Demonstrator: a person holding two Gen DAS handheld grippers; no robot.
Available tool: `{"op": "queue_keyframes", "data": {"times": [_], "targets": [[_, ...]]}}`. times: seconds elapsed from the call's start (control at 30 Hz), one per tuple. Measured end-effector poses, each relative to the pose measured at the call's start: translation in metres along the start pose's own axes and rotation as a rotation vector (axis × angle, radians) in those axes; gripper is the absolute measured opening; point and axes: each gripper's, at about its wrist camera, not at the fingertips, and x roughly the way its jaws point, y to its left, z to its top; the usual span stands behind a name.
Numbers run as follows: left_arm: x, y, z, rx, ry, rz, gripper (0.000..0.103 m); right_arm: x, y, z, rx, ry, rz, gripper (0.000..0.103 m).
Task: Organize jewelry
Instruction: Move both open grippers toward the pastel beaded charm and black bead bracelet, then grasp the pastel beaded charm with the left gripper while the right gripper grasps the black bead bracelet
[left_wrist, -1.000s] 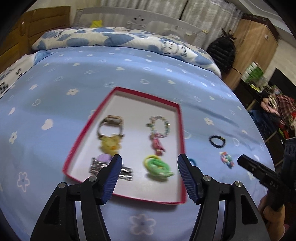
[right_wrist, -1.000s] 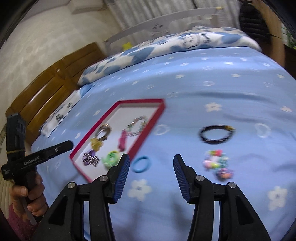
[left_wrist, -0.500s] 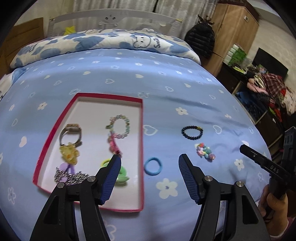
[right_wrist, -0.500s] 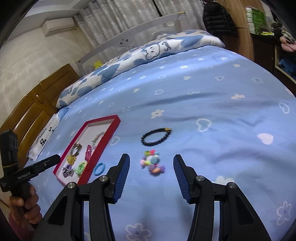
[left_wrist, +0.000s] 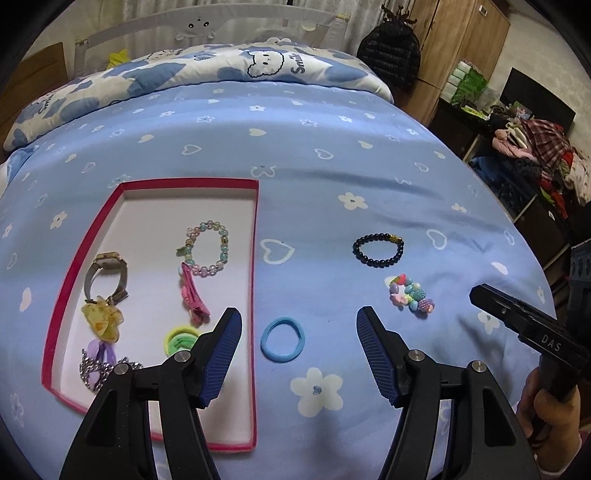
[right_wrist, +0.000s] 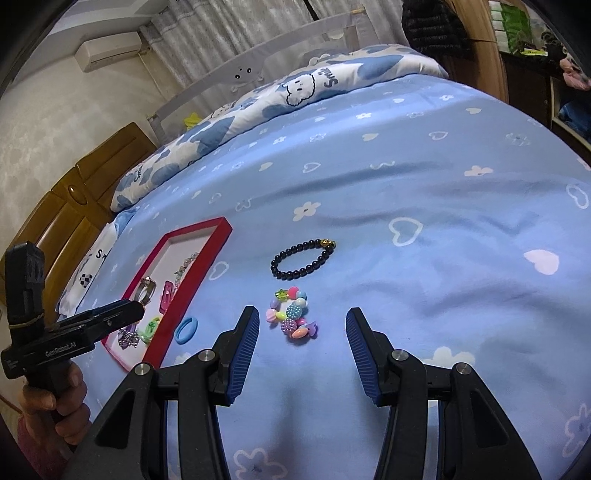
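A bed (left_wrist: 332, 177) with a pale blue cover printed with hearts and flowers carries everything, and a red-rimmed box (left_wrist: 255, 258) sits on its left part. Inside the box lie a watch (left_wrist: 105, 275), a pastel bead bracelet (left_wrist: 208, 247), a pink clip (left_wrist: 194, 297), a green hair tie (left_wrist: 179, 338) and a few more pieces. Three pieces lie outside on the cover: a blue hair tie (left_wrist: 282, 339) just beside the box's right rim, a black bead bracelet (left_wrist: 377, 249) further right, and a multicoloured bead bracelet (right_wrist: 291, 315) near it.

The step in hand looks like an approach for two pick-ups. The left hand-held gripper (left_wrist: 297, 341) hovers with jaws apart and empty, and the blue hair tie lies on the cover in line between them. The right hand-held gripper (right_wrist: 301, 343) is likewise parted and empty, framing the multicoloured bead bracelet from above.

Next, each likely needs to sink to the cover and pinch one side of its ring rather than straddle it. The soft bedding will give under the tips, and the loose beads may slip. The pieces then go over the red rim into a bare patch of the box.
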Motion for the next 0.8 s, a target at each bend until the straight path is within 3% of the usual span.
{"op": "queue_keyframes", "data": {"times": [0.27,0.67,0.8], "targets": [[0.025,-0.021,0.008,0.034,0.039,-0.042,0.064,0.02,-0.012,0.015,0.018,0.023,-0.004,0.051],[0.078,-0.055,0.016,0.078,0.112,-0.174,0.065,0.066,-0.027,0.055,0.001,0.084,0.008,0.051],[0.101,-0.066,0.025,0.082,0.129,-0.21,0.074,0.068,-0.035,0.064,0.017,0.073,0.005,0.051]]}}
